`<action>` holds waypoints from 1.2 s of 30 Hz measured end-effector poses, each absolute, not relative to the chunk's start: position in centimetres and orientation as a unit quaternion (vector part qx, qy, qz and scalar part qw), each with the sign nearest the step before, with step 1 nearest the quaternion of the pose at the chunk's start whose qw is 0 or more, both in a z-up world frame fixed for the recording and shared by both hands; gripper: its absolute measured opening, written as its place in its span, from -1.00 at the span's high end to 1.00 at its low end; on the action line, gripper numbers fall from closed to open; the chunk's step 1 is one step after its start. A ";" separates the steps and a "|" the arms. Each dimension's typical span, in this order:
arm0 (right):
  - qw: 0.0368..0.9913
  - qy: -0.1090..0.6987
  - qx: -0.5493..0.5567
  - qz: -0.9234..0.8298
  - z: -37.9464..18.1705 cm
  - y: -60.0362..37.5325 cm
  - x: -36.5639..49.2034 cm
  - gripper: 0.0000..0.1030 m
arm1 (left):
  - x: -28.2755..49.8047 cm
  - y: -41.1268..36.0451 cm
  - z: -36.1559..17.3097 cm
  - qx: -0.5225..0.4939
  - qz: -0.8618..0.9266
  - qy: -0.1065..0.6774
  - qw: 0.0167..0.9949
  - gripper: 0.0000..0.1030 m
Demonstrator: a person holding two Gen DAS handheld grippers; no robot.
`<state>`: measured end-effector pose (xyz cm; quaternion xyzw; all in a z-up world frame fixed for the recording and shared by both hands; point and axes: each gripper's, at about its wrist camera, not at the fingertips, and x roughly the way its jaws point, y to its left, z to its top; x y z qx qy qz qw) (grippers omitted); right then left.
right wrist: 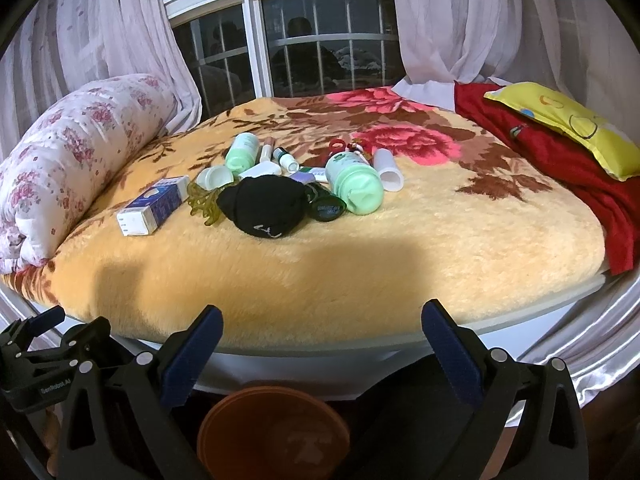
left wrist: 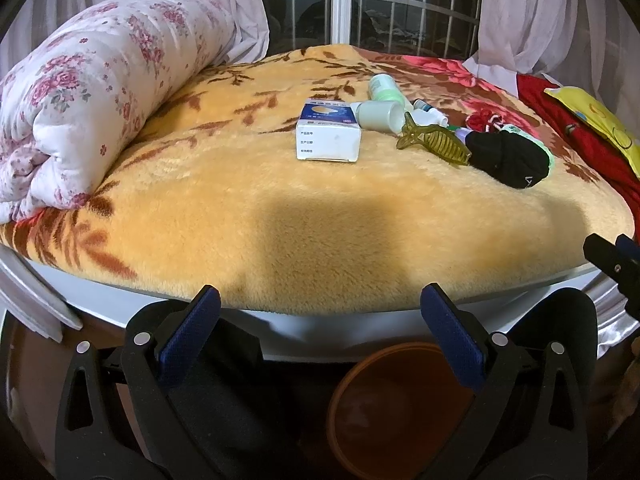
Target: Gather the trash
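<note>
Orange bin [right wrist: 274, 432] sits on floor at bed edge, below both my grippers, probably placed for short drops. Left gripper [left wrist: 320, 308] and right gripper [right wrist: 322, 322] gape wide, empty. Trash clustered mid-blanket [right wrist: 440, 240]: white box [right wrist: 154, 206], green bottle [right wrist: 354, 184], black cloth [right wrist: 264, 206], well apart from me.

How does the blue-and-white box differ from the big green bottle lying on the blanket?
The blue-and-white box is a flat-sided carton with printed text; the big green bottle is round and smooth. The box sits at the left end of the clutter, next to the rolled floral quilt; the bottle is on the right side, beside a white tube. The box is blue on top with white sides; the bottle is pale green. Both lie on their sides on the blanket, untouched.
</note>
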<state>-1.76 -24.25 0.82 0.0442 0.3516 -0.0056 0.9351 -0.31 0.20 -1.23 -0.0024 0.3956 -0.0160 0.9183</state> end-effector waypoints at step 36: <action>0.917 0.381 0.116 -0.027 1.9 -27.9 11.8 -0.90 | 7.5 -1.0 0.2 0.009 -0.011 0.395 0.918 -0.89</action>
